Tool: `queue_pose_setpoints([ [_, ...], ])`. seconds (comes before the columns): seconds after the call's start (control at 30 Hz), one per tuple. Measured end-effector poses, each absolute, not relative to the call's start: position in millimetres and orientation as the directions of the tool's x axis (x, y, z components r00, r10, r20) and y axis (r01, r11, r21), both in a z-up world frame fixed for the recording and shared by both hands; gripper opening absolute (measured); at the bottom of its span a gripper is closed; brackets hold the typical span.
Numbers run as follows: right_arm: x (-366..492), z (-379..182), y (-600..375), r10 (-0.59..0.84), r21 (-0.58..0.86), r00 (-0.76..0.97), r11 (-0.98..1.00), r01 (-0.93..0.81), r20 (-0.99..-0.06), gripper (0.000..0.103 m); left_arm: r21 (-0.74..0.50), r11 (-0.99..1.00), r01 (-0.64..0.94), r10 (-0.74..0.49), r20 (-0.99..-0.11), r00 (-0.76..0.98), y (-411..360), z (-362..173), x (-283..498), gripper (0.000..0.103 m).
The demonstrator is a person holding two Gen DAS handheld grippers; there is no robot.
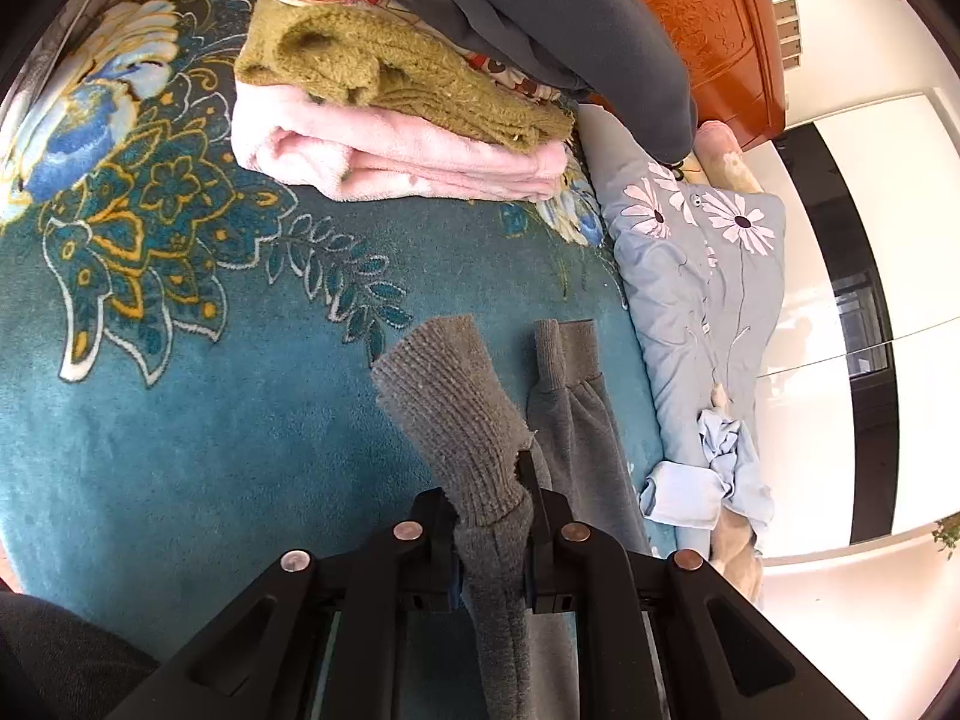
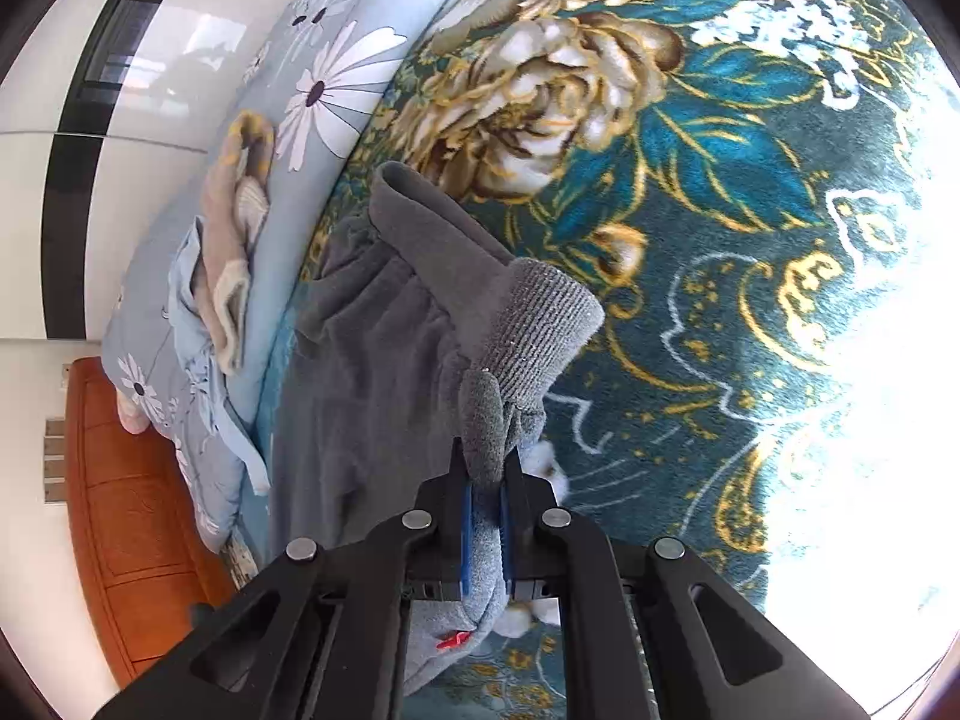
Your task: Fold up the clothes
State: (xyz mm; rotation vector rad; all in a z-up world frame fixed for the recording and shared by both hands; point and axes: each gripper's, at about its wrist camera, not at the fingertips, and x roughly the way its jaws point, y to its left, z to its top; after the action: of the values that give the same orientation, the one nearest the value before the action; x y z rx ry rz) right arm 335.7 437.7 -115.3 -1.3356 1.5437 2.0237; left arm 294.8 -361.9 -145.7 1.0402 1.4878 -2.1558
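Note:
A pair of grey fleece trousers lies on the teal floral blanket. My left gripper is shut on one leg just behind its ribbed cuff; the other leg's cuff lies flat beside it. My right gripper is shut on the grey trousers near a ribbed band, lifting a fold of the cloth above the blanket.
A stack of folded clothes stands at the back: a pink one under an olive knit, with a dark grey garment draped above. A light blue daisy quilt with crumpled clothes lies along the bed edge. An orange wooden cabinet stands beyond.

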Motion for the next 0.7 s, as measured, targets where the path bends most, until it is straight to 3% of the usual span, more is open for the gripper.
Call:
queue_pose_setpoints([
  [0.3,228,-73,450,-0.357,0.710,-0.618,-0.432,-0.556,-0.701,0.007,-0.576,-0.470,0.669,0.218,-0.810,-0.544,-347,-99,219,0.014],
  [0.5,149,-89,462,-0.400,0.711,-0.588,-0.411,-0.570,-0.703,0.007,-0.371,-0.462,0.806,0.195,-0.929,-0.316,-346,-122,139,0.014],
  [0.6,121,-101,461,-0.413,0.689,-0.552,-0.429,-0.584,-0.724,0.008,-0.328,-0.440,0.836,0.205,-0.943,-0.262,-347,-135,116,0.016],
  [0.7,103,-112,461,-0.411,0.669,-0.529,-0.442,-0.597,-0.743,0.008,-0.374,-0.420,0.827,0.237,-0.925,-0.298,-347,-143,90,0.016],
])
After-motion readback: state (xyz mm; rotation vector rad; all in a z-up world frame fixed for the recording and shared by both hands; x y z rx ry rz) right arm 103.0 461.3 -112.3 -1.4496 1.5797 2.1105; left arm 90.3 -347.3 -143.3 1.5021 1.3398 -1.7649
